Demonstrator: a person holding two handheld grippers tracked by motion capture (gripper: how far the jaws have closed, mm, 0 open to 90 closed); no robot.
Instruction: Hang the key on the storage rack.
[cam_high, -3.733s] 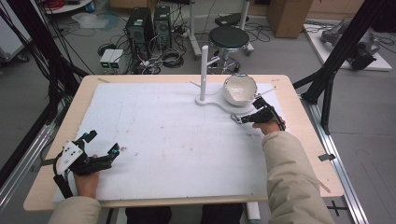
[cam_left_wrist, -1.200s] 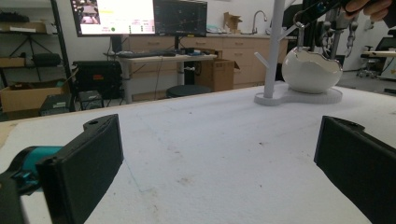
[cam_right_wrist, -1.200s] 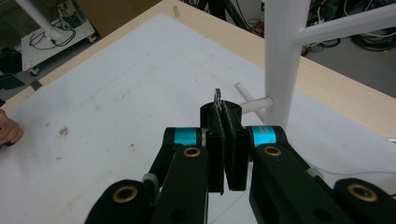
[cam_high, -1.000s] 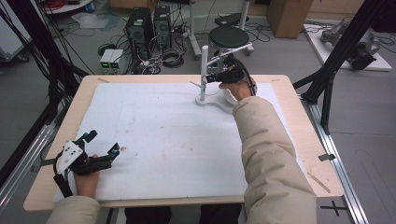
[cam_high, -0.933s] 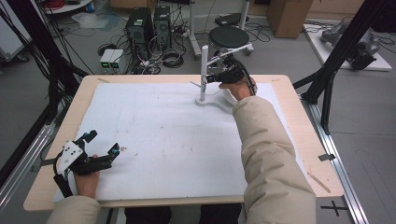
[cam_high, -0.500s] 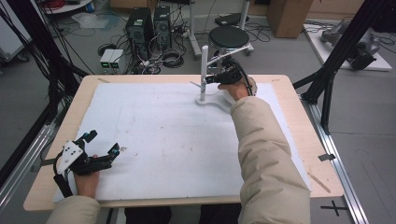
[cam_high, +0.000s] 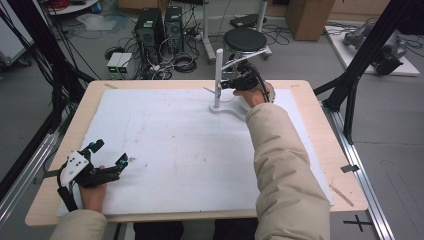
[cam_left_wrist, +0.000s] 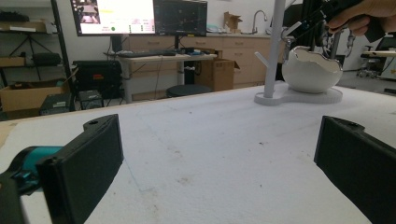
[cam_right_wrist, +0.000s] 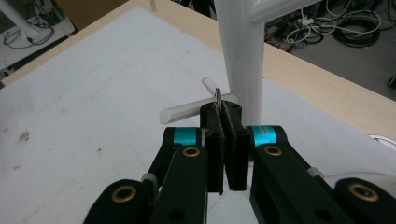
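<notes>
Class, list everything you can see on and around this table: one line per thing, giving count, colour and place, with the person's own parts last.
Table: one, light wood, centre.
Mat: one, white, covering most of the table.
Stand: one, white post with pegs on a flat base, far side of the mat.
Bowl: one, white with a jagged rim, on the stand's base.
Stool: one, black seat, on the floor beyond the table.
Computer towers: two, black, on the floor beyond the table.
Monitors: two, lit, in the background of the left gripper view.
Left gripper: one, black, near left of the mat, jaws open.
Right gripper: one, black, by the stand's post, jaws shut on a thin metal piece.
Sleeves: two, beige, near edge.
</notes>
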